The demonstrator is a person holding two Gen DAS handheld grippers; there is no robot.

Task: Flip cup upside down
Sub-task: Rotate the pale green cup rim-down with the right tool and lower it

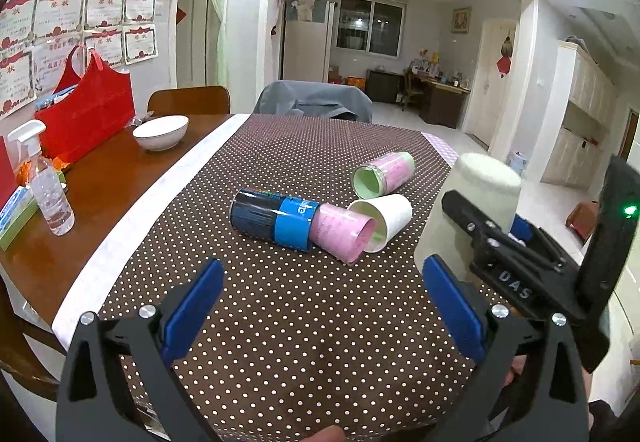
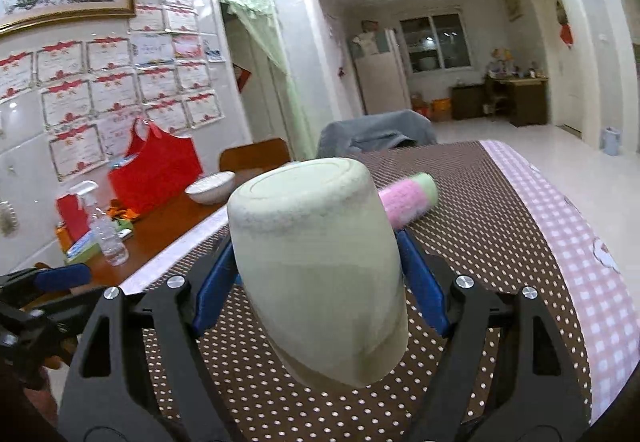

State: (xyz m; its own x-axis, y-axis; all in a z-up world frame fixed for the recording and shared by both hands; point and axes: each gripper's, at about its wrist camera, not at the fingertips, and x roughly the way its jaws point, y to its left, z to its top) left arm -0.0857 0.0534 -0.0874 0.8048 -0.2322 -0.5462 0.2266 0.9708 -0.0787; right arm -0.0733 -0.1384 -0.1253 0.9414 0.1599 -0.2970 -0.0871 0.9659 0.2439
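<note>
A pale green cup (image 2: 316,266) sits between the blue pads of my right gripper (image 2: 320,270), base up and mouth down, tilted a little, above the dotted cloth. The same cup (image 1: 476,202) shows at the right of the left wrist view, held by the right gripper's black fingers (image 1: 472,218). My left gripper (image 1: 324,302) is open and empty, low over the cloth near the table's front edge. Its blue pads (image 1: 196,306) stand wide apart.
Several cups lie on their sides on the brown dotted cloth (image 1: 304,322): a blue and black one (image 1: 276,220), a pink one (image 1: 344,236), a white one (image 1: 382,216), a pink and green one (image 1: 384,174). A white bowl (image 1: 160,132), spray bottle (image 1: 48,186) and red bag (image 1: 88,114) stand left.
</note>
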